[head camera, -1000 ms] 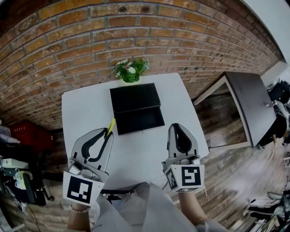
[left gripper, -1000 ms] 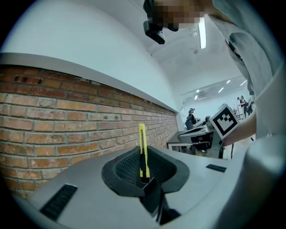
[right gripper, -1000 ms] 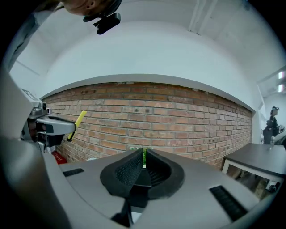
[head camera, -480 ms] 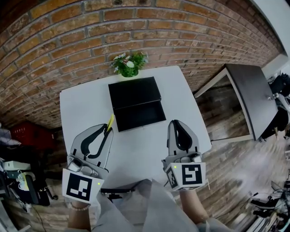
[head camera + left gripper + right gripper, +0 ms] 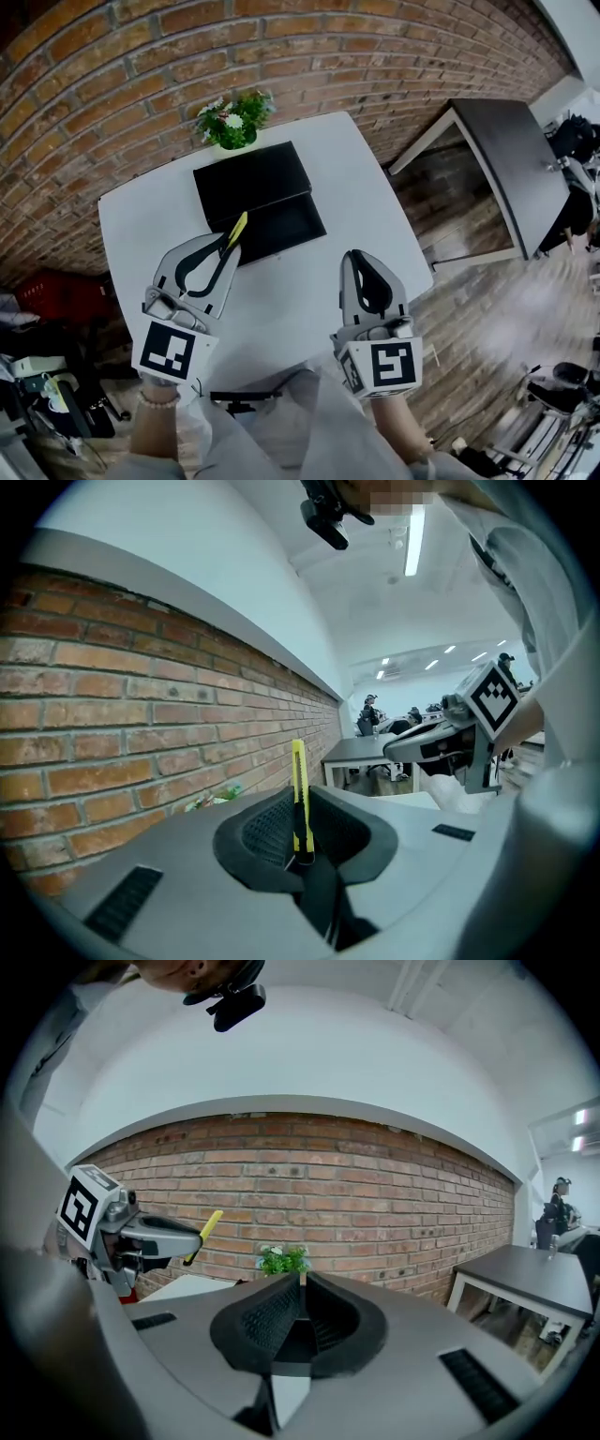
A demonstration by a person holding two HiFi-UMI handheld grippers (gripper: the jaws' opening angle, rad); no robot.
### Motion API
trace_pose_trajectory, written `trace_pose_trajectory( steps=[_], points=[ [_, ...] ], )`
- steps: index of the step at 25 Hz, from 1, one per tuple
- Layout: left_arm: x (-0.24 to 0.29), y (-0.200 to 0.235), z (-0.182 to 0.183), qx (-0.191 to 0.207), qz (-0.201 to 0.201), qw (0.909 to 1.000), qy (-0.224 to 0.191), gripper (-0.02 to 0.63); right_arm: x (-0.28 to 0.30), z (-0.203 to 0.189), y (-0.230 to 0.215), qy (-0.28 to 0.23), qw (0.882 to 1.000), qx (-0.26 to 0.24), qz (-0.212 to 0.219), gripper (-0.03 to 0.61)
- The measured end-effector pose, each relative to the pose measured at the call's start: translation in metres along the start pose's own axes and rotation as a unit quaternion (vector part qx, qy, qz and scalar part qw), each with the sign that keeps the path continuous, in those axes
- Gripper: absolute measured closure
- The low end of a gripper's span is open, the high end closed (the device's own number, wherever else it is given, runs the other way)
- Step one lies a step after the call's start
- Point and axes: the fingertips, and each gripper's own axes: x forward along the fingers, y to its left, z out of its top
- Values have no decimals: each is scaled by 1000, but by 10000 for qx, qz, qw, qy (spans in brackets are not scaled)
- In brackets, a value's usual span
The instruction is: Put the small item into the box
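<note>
A thin yellow utility knife [image 5: 236, 228] sticks out of my left gripper [image 5: 226, 246], which is shut on it; the knife [image 5: 299, 799] stands up between the jaws in the left gripper view. Its tip hangs over the near left edge of the open black box [image 5: 277, 232] on the white table [image 5: 141, 216]. The box's flat lid [image 5: 248, 179] lies open behind it. My right gripper [image 5: 360, 264] is shut with nothing in it, held over the table's right front part. From the right gripper view I see the left gripper [image 5: 192, 1235] with the yellow knife [image 5: 205, 1230].
A small potted plant [image 5: 232, 121] stands at the table's far edge against the brick wall [image 5: 187, 56]. A dark side table [image 5: 511, 159] stands to the right over wooden floor. Clutter sits on the floor at the left.
My left gripper has carried the knife forward and right, from beside the box to over its near left edge. The right gripper has barely moved; the head view has swung.
</note>
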Motion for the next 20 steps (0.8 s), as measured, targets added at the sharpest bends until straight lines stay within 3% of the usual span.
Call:
trace_pose_trajectory(
  steps=[5,13,15,20],
  points=[
    [45,-11,-39,311,-568,9969,444,554,-6,-17,-15,165,9996,120,-177,525],
    [107,-21,-119,743,-1130,9787,1546,554,-9,-39,-34,365,9983,263,-367,525],
    [118,-21,-139,897,-1212,9696,1927,554,-10,-43,-38,401,9980,293,-392,525],
    [137,-33,-188,1217,-1691,9373,2794,553,-8,-54,-46,520,9970,389,-431,525]
  ],
)
